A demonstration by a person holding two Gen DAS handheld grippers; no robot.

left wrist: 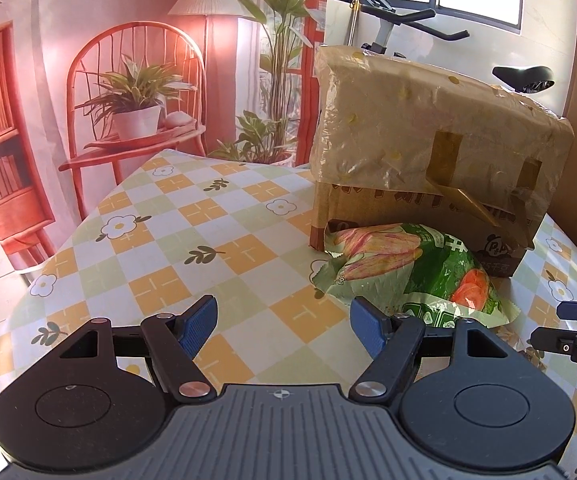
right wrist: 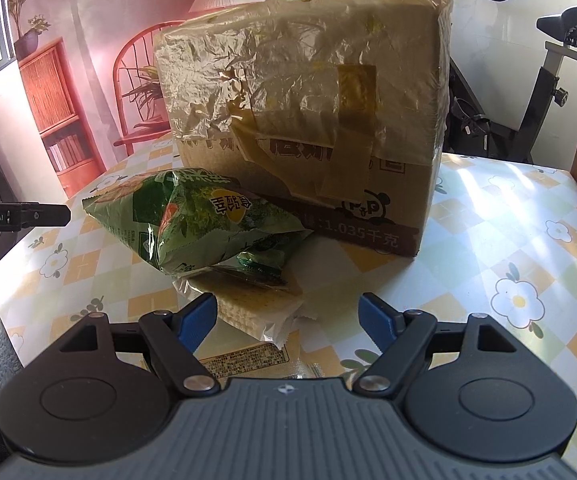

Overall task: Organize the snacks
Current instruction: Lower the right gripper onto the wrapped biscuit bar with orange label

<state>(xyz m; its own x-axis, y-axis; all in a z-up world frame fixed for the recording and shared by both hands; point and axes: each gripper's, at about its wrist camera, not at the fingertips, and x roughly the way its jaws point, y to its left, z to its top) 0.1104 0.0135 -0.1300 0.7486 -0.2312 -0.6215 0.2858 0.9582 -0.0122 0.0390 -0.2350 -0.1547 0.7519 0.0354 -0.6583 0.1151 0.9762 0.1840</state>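
Approach step judged under way: snack bags (right wrist: 208,228) piled on the table (left wrist: 192,240) against the cardboard box (right wrist: 308,112); left gripper (left wrist: 282,322) and right gripper (right wrist: 288,320) spread, nothing held; a closing grasp is called for next.

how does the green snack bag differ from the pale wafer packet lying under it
The puffy green printed snack bag lies on top; the flat pale wafer packet in clear wrap lies beneath it on the checked floral tablecloth. The green bag is opaque with bright pictures; the wafer packet shows its contents. The bag looks bulkier, the packet thinner. Both lie before the taped cardboard box.
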